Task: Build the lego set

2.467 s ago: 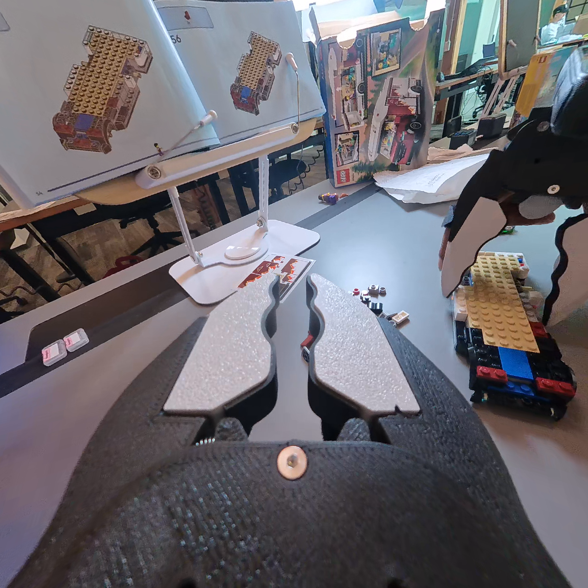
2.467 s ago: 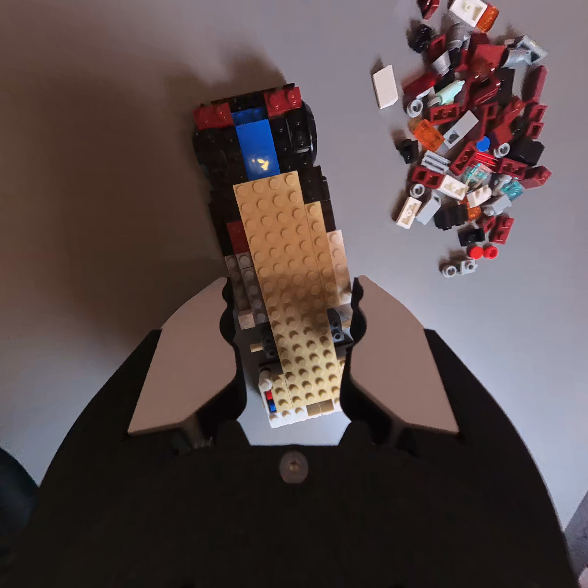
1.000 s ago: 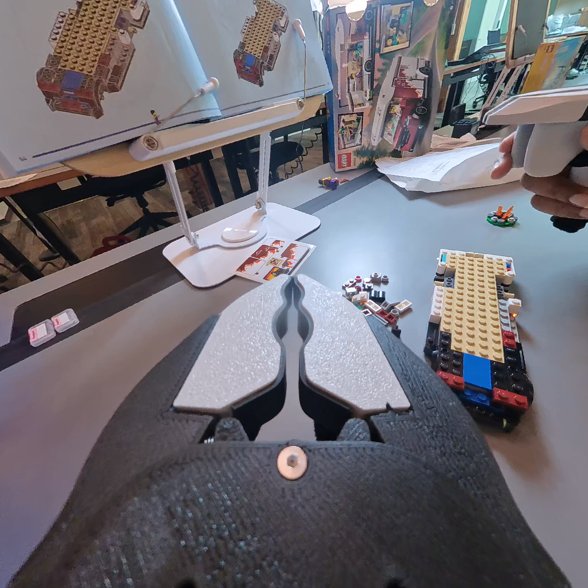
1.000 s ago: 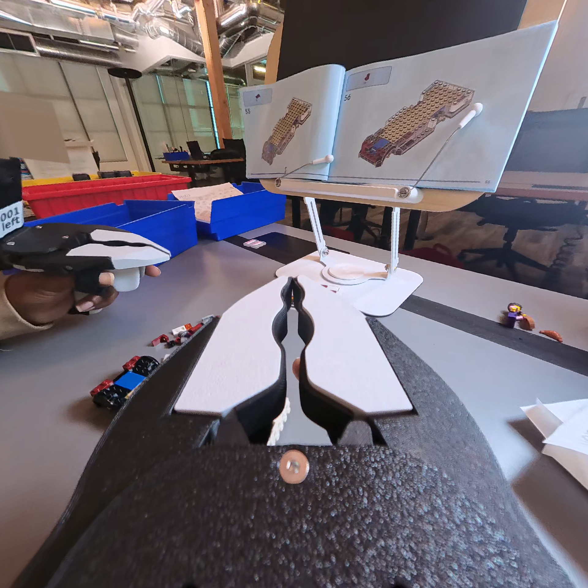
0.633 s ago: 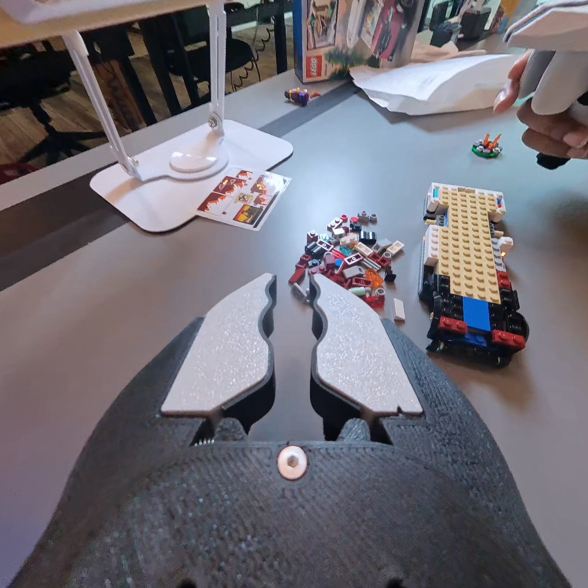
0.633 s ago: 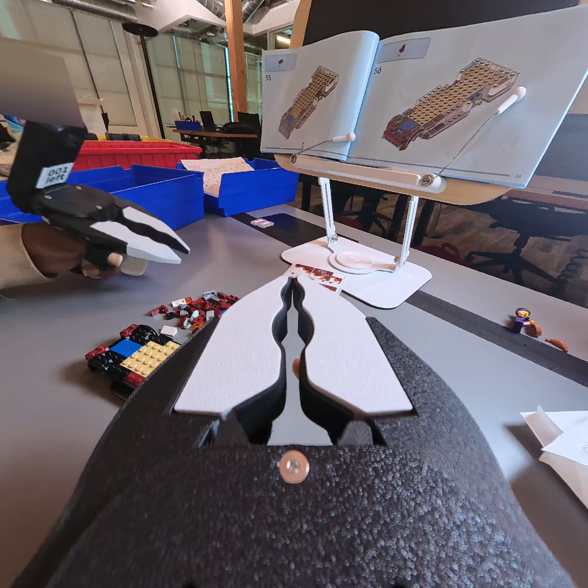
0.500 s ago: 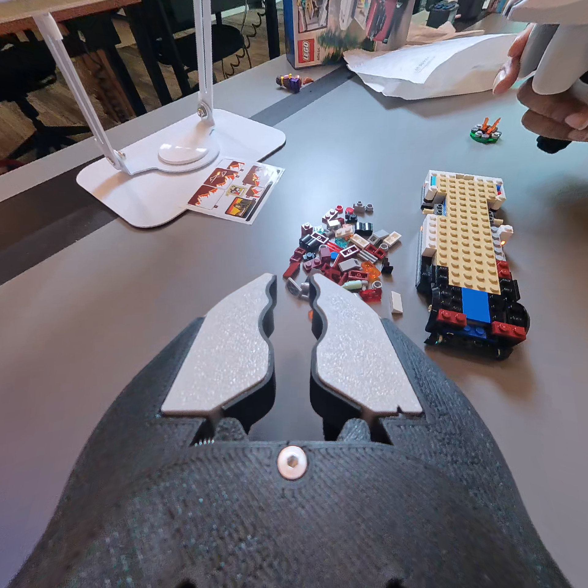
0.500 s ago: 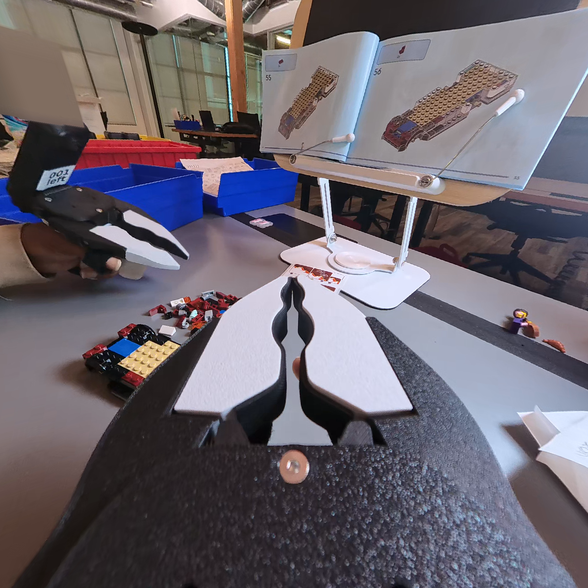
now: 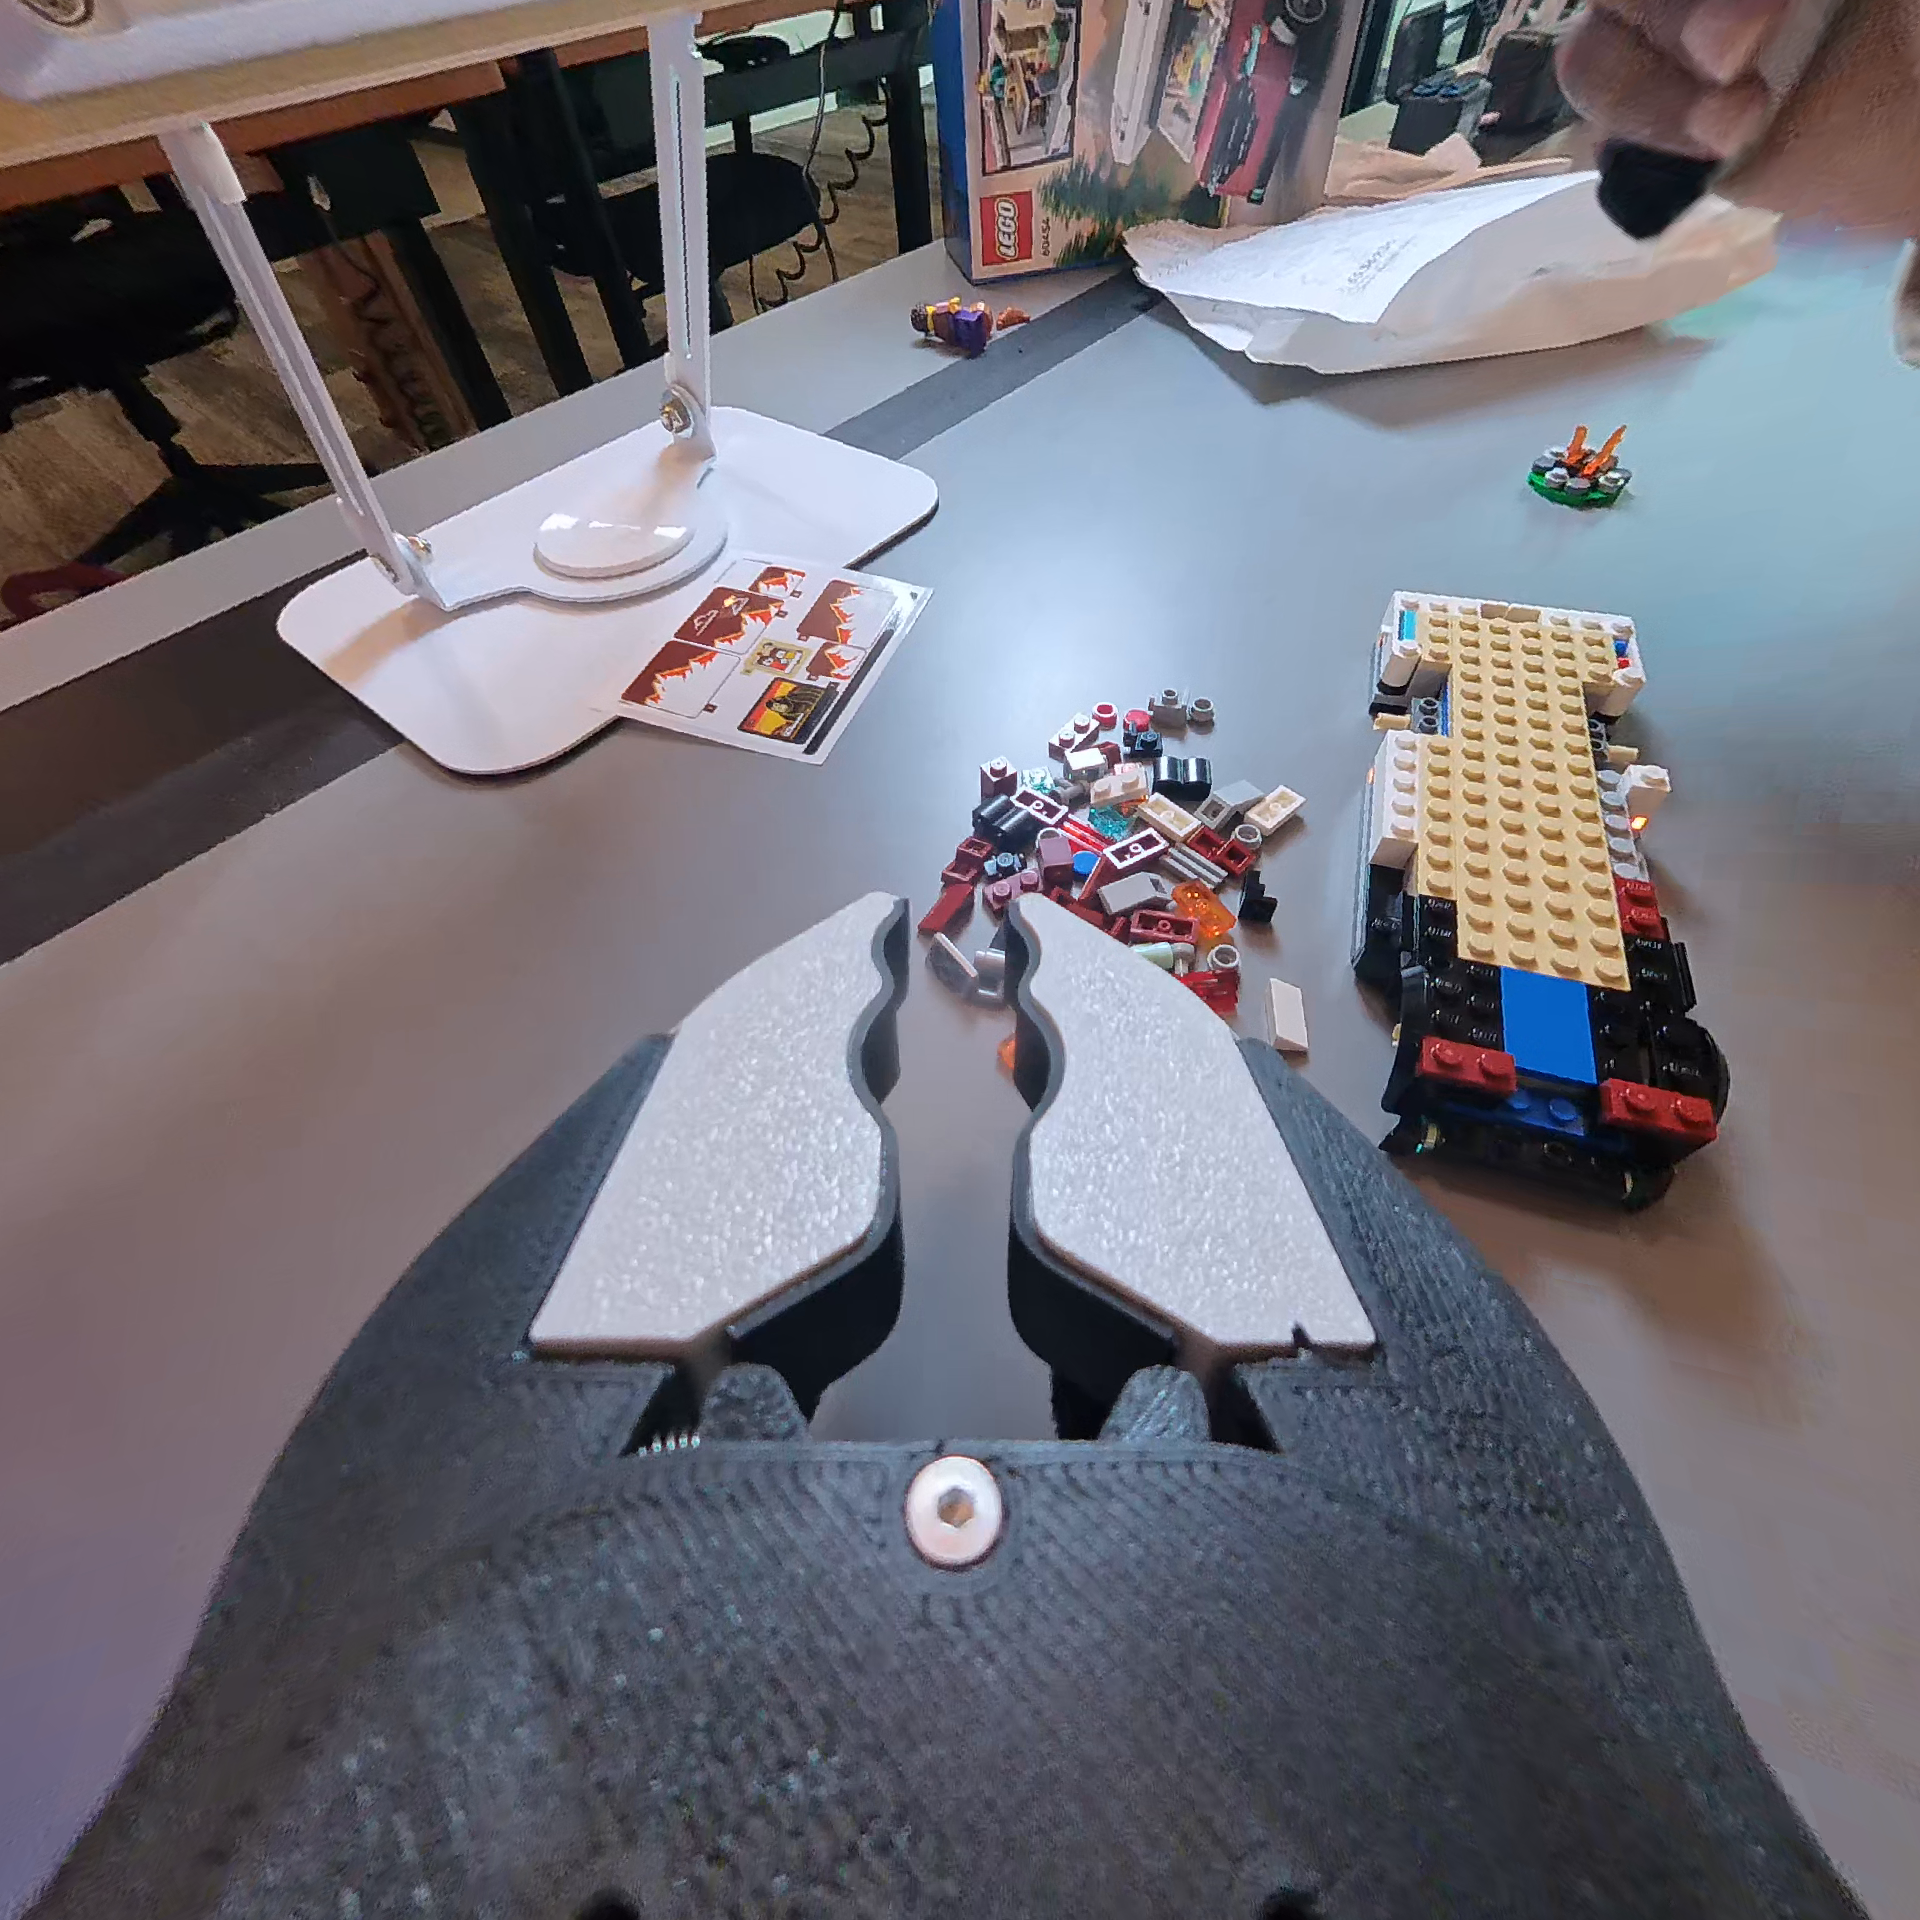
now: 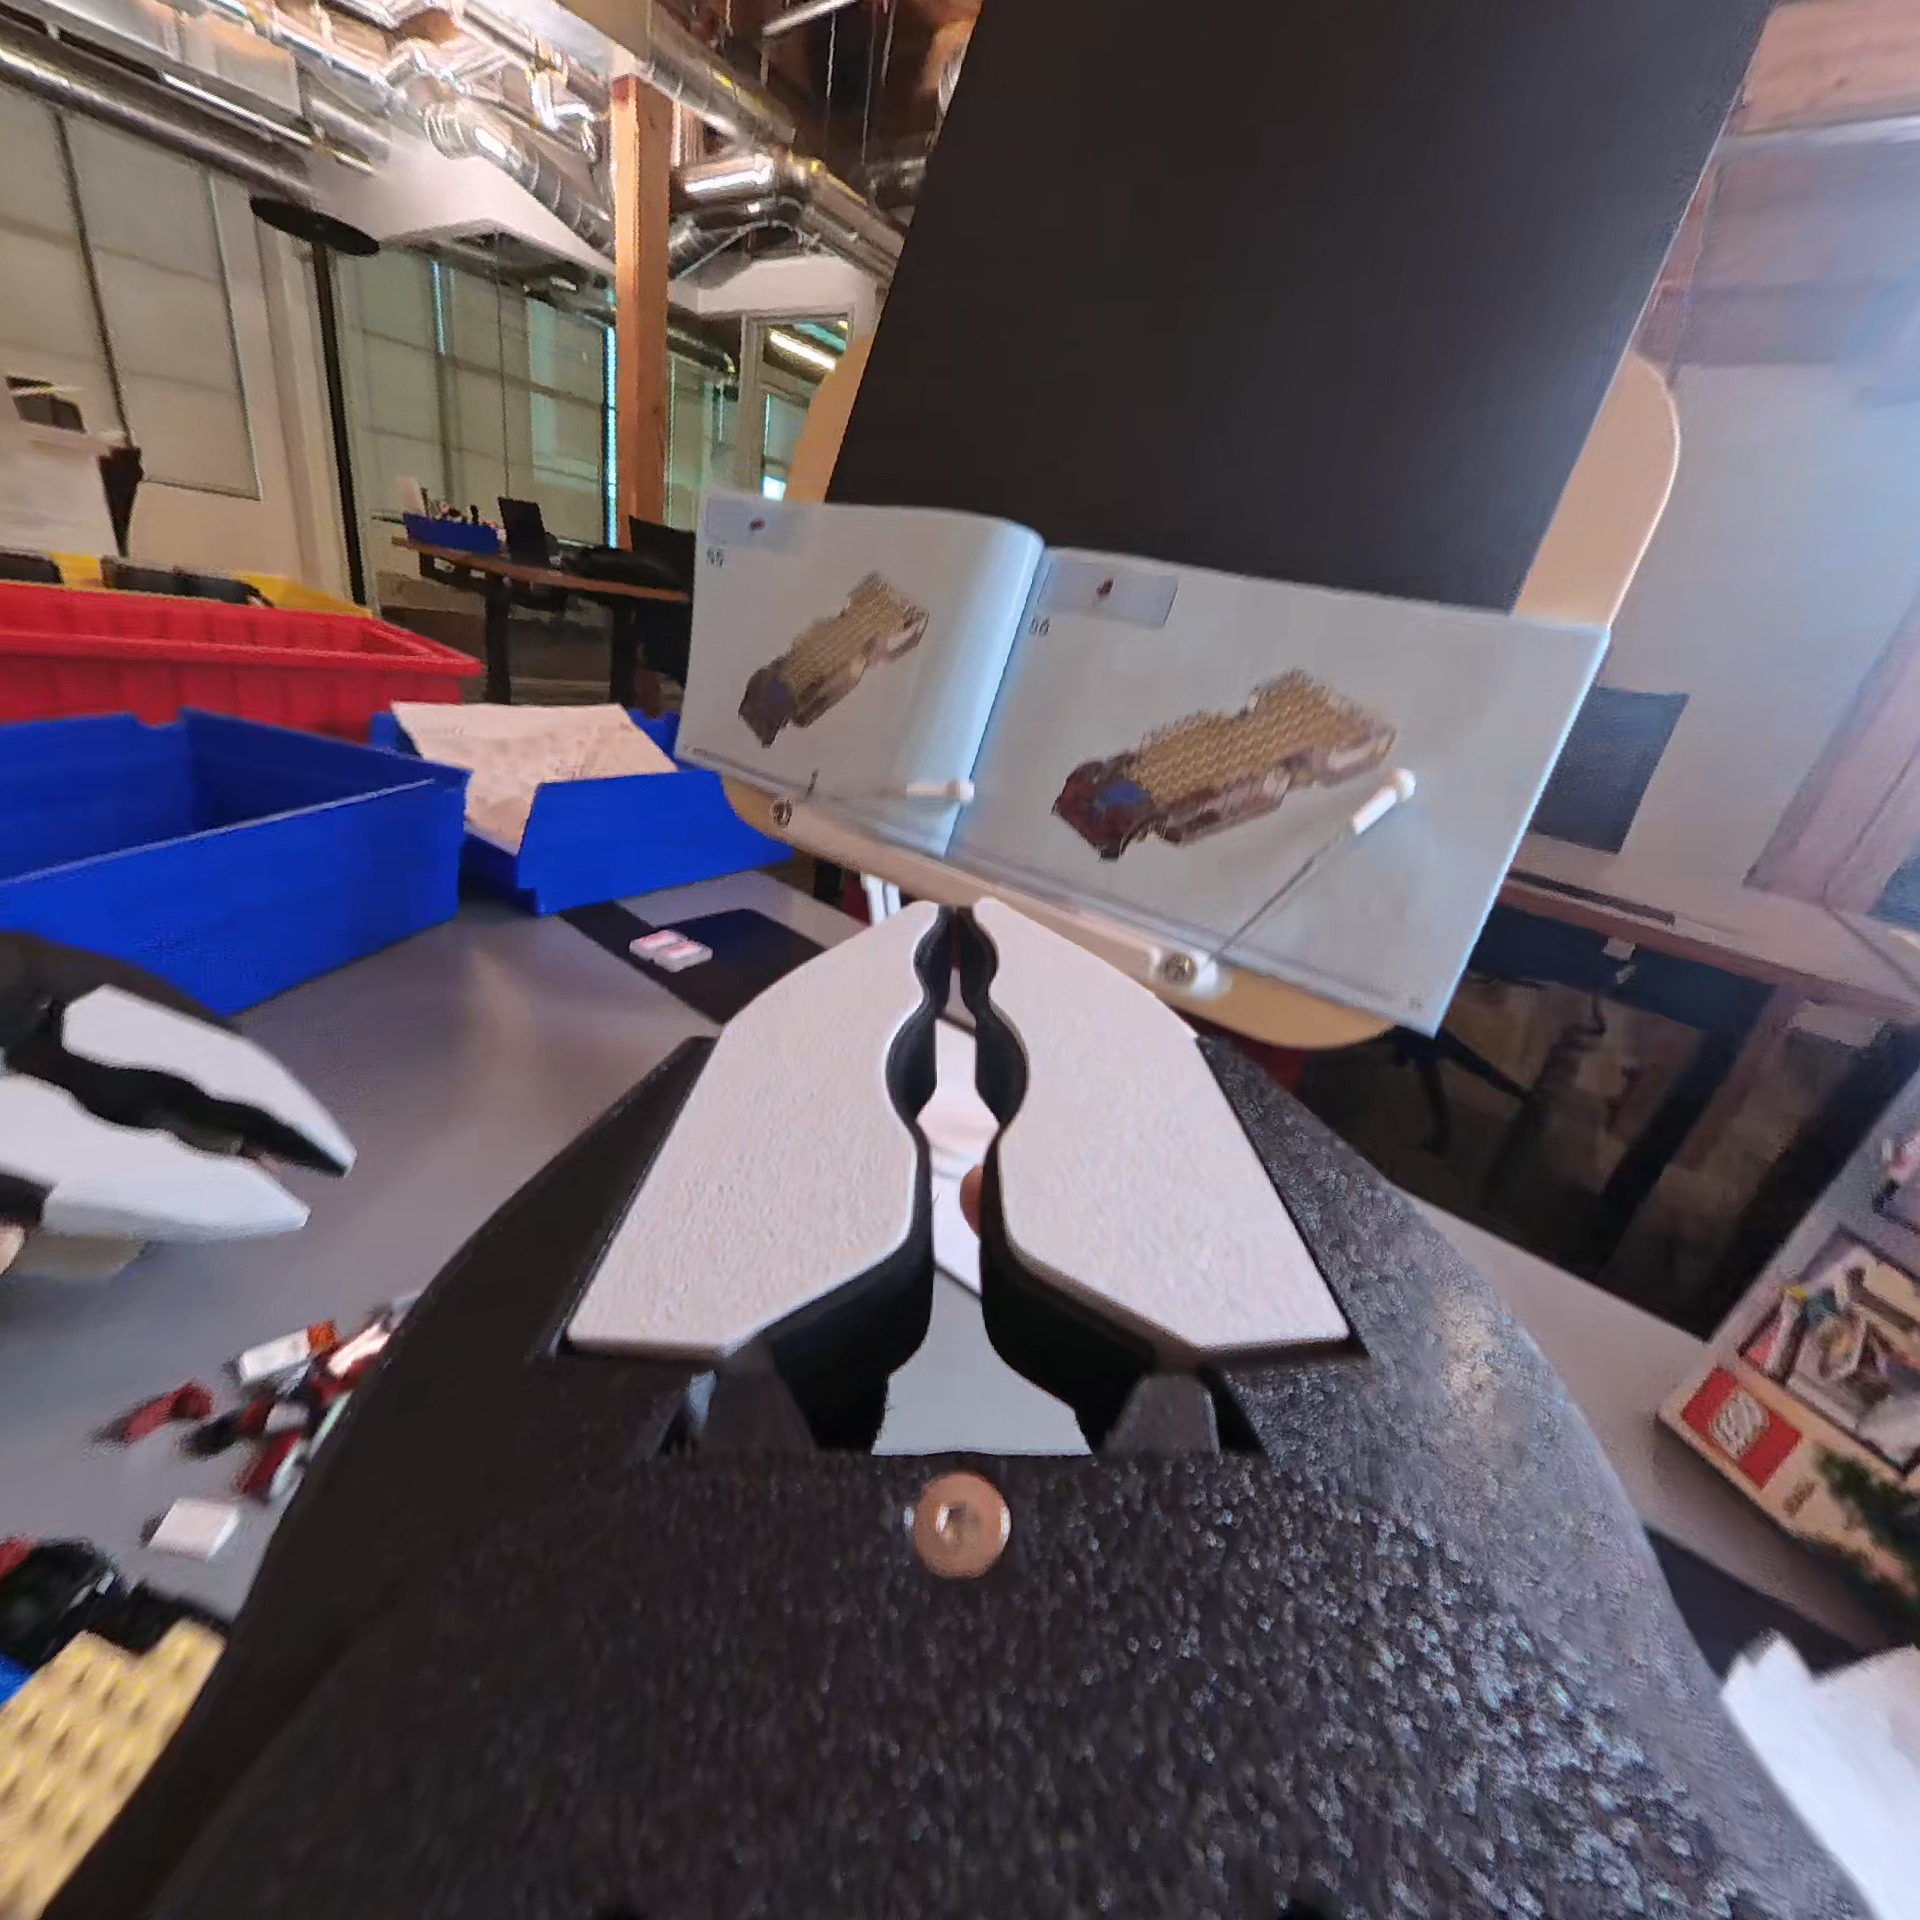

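Note:
My left gripper (image 9: 958, 914) is open with a narrow gap and holds nothing. It hovers over the near edge of a pile of small loose bricks (image 9: 1122, 842); grey pieces lie on the table between its tips. A brick vehicle (image 9: 1517, 862) with a tan studded top lies right of the pile. My right gripper (image 10: 958, 914) is shut with nothing between its pads, raised and pointing at an open instruction booklet (image 10: 1143, 727) on a stand. The left gripper (image 10: 322, 1179) also shows at the left edge of the right wrist view, above the blurred pile (image 10: 281, 1392).
The stand's white base (image 9: 582, 582) and a sticker sheet (image 9: 774, 660) lie beyond the pile. A toy box (image 9: 1122, 125), a white paper bag (image 9: 1455, 281), a small green build (image 9: 1579, 478) and a minifigure (image 9: 956, 322) sit farther back. Blue bins (image 10: 229, 831) stand at the left. About 25 cm separates my left fingertips from my right.
My left gripper went from shut to slightly open and tipped down over the brick pile. My right gripper, earlier open around the vehicle, has left it, shut and risen toward the booklet.

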Demonstrator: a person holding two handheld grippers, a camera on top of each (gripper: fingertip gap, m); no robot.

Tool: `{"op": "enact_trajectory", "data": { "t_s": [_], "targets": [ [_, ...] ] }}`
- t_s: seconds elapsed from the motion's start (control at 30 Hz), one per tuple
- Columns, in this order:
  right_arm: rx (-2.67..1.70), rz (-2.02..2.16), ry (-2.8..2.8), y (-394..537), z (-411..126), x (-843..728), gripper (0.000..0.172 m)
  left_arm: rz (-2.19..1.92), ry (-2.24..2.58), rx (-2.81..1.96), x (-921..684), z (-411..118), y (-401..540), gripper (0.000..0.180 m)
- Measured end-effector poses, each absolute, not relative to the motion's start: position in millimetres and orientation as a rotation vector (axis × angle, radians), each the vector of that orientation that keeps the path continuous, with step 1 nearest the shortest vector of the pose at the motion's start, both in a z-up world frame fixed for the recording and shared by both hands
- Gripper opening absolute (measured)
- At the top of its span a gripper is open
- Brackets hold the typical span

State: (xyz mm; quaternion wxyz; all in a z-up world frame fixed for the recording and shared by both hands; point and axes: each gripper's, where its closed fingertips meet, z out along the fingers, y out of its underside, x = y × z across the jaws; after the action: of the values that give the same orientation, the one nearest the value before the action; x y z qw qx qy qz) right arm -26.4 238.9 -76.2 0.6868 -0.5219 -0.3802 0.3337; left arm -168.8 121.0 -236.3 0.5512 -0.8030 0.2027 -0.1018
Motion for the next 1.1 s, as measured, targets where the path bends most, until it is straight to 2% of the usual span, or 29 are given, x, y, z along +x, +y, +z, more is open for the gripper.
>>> {"op": "enact_trajectory", "data": {
  "t_s": [0.27, 0.6, 1.1],
  "targets": [
    [-1.097, 0.7, -0.865, 297, -7, -106, 0.002, -0.247, 0.487, -1.906, -168, -240, 122, 0.016],
    [-1.188, 0.723, -0.856, 331, -24, -141, 0.004, -0.25, 0.491, -1.891, -167, -237, 123, 0.016],
    [-1.091, 0.784, -0.981, 272, -23, -185, 0.005, -0.183, 0.424, -1.826, -179, -221, 126, 0.01]
  ]
}}
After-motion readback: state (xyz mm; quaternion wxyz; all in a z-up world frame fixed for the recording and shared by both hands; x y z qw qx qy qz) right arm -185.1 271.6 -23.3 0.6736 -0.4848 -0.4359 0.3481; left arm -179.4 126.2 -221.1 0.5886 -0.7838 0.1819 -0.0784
